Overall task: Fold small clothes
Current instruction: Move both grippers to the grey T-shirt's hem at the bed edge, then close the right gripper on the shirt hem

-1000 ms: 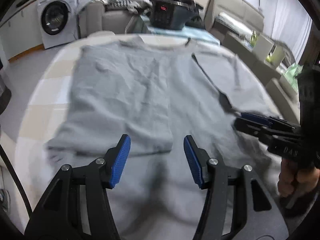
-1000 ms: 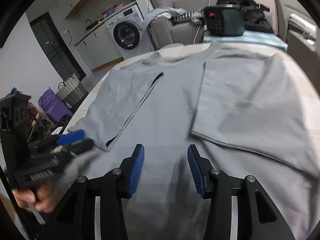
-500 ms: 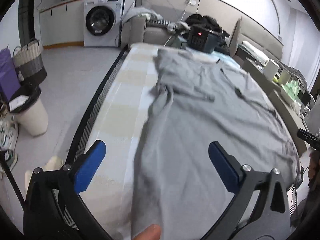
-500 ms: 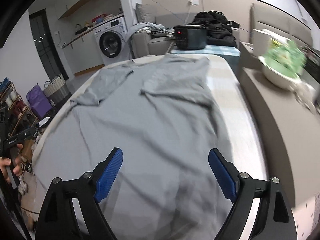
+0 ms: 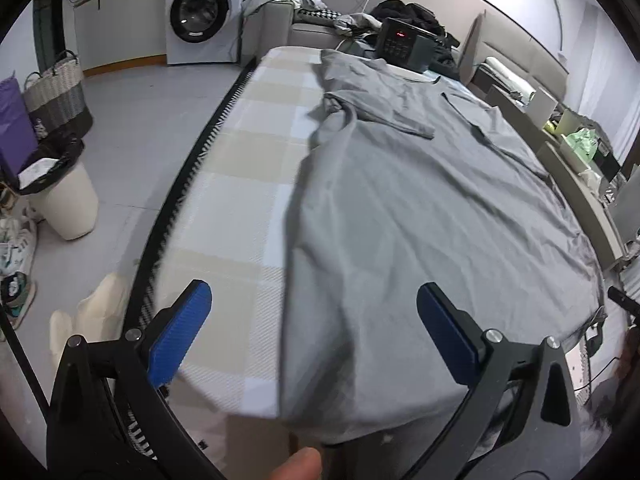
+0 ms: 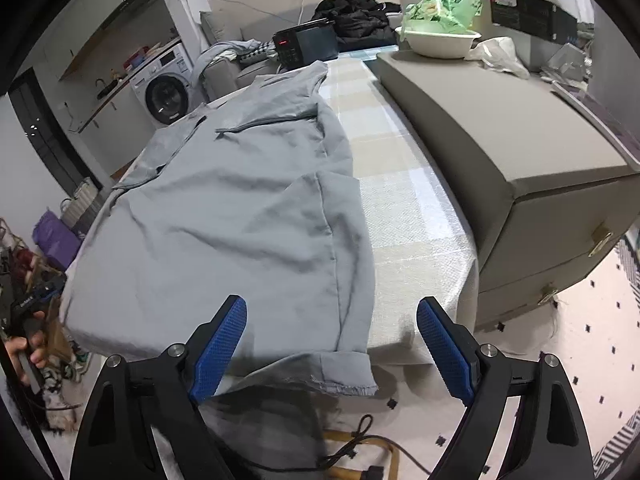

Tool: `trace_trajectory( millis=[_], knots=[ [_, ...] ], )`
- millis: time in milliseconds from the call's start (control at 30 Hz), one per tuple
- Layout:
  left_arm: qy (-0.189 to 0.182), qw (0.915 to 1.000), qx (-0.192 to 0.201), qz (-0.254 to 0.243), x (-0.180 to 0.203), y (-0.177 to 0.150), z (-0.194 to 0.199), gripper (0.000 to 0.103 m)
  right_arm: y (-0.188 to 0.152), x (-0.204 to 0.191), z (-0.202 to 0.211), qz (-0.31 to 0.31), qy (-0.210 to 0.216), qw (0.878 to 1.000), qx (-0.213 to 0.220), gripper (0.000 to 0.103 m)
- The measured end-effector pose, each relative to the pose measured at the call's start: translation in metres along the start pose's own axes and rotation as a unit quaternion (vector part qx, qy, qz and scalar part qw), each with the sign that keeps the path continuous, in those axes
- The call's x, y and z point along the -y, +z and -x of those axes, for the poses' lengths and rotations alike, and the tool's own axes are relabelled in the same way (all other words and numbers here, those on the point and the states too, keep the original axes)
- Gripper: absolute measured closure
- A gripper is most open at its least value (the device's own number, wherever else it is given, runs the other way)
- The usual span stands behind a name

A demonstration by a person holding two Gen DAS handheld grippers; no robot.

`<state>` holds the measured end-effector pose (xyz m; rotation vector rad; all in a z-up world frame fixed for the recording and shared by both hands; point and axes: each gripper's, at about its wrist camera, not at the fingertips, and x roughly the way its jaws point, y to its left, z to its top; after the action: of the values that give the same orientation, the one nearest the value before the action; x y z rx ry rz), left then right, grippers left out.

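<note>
The grey shirt lies flat on the checked table, with both sleeves folded in on top. Its bottom hem hangs a little over the near edge of the table. The left gripper is at the near left corner of the shirt. Its blue fingers are spread wide and hold nothing. The right gripper is at the near right corner, where the hem droops and curls over the edge. Its fingers are spread wide too, with nothing between them.

The next step looks like picking up the hem to fold the shirt up toward the collar. To do it well, each gripper should pinch one bottom corner and catch all the layers, not just the top one. Both should lift together and stay level, so the fold is straight. The curled right corner needs to be flat first, or it will make a lump.
</note>
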<state>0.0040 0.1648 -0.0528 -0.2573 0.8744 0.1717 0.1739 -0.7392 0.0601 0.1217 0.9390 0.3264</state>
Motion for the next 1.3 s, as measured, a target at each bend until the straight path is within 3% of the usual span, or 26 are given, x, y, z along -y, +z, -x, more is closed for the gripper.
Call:
trace_trajectory(
  millis=[67, 233, 300, 533, 633, 733, 833, 900, 1033, 1133, 1200, 1300],
  knots=[
    [0.012, 0.9999, 0.002, -0.003, -0.002, -0.006, 0.01, 0.001, -0.004, 0.005, -0.001, -0.009, 0.01, 1.0, -0.003, 0.014],
    [0.016, 0.9998, -0.007, 0.0, -0.006, -0.032, 0.029, 0.001, -0.021, 0.011, -0.005, -0.007, 0.018, 1.0, -0.021, 0.043],
    [0.013, 0.9999, -0.006, 0.008, -0.007, -0.043, 0.032, 0.001, -0.028, 0.012, -0.001, 0.002, 0.033, 0.999, -0.017, 0.047],
    [-0.005, 0.9997, -0.02, 0.013, -0.003, -0.066, 0.025, 0.001, -0.032, -0.007, 0.019, 0.094, 0.043, 0.995, 0.009, 0.047],
    [-0.013, 0.9997, -0.017, 0.009, 0.002, -0.062, 0.022, 0.001, -0.028, -0.027, 0.021, 0.169, 0.064, 0.984, 0.01, 0.047],
    [-0.024, 0.9996, -0.009, 0.01, 0.005, -0.06, 0.022, 0.001, -0.02, -0.04, 0.005, 0.219, 0.076, 0.973, -0.019, 0.047],
    [-0.026, 0.9996, -0.011, 0.006, 0.009, -0.059, 0.022, 0.001, -0.015, -0.04, -0.014, 0.231, 0.053, 0.969, -0.069, 0.047],
    [-0.02, 0.9998, -0.007, -0.002, 0.011, -0.061, 0.024, 0.001, -0.021, -0.037, -0.008, 0.241, 0.05, 0.966, -0.077, 0.047],
    [-0.023, 0.9995, -0.012, -0.015, 0.014, -0.063, 0.023, 0.001, -0.05, -0.021, -0.001, 0.227, 0.048, 0.966, -0.111, 0.047],
    [-0.031, 0.9992, -0.021, -0.017, 0.013, -0.067, 0.019, 0.001, -0.066, -0.002, -0.007, 0.172, 0.032, 0.979, -0.106, 0.047],
    [-0.028, 0.9991, -0.028, -0.014, 0.011, -0.07, 0.017, 0.001, -0.065, 0.012, -0.006, 0.112, 0.023, 0.99, -0.088, 0.047],
    [-0.023, 0.9992, -0.031, -0.007, 0.008, -0.074, 0.018, 0.001, -0.054, 0.027, 0.008, 0.042, 0.043, 0.997, -0.042, 0.047]
  ],
)
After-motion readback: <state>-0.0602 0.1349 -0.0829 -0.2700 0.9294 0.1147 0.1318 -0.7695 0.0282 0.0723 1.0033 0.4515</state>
